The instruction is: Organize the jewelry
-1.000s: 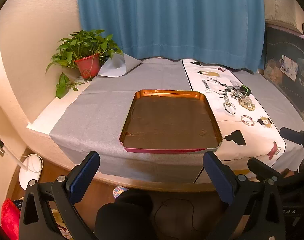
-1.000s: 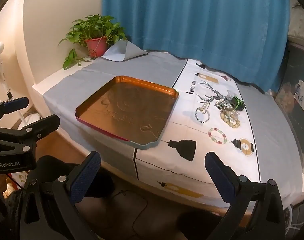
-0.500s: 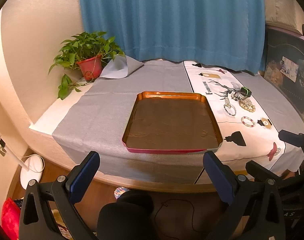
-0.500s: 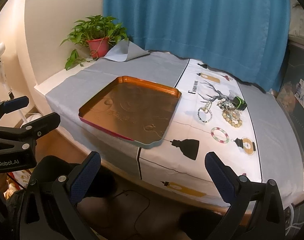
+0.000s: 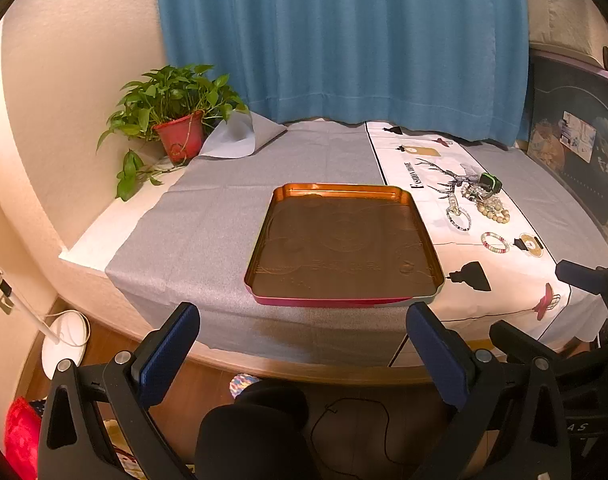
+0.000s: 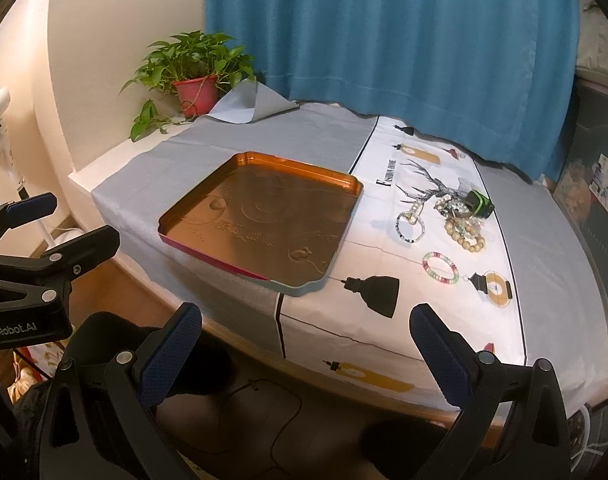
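Copper-toned tray (image 5: 344, 196) sits empty near the desk's front edge, straddling grey cloth (image 5: 207, 216) and white printed runner (image 6: 388, 336). Jewelry pile (image 6: 460, 216) and pastel bracelet (image 6: 441, 267) lie on the runner, right of the tray. Left gripper (image 5: 304, 344) and right gripper (image 6: 306, 344) hover before the desk, jaws spread wide, holding nothing.

both tools are the same build. the left gripper (image 5: 303, 336) has a matte black plastic frame with triangular cut-outs in each finger arm, and round silver screws (image 5: 122, 357) sit at the pivots. its fingers (image 5: 169, 354) carry dark blue pads with a fine dimpled texture. the right gripper (image 6: 306, 338) matches it: black arms, silver screws (image 6: 484, 358), blue textured pads (image 6: 171, 356). white lettering reading "genrobot.ai" (image 6: 11, 330) runs along the side of the left tool's black body, seen from the right camera. the person's legs below look clad in dark fabric.
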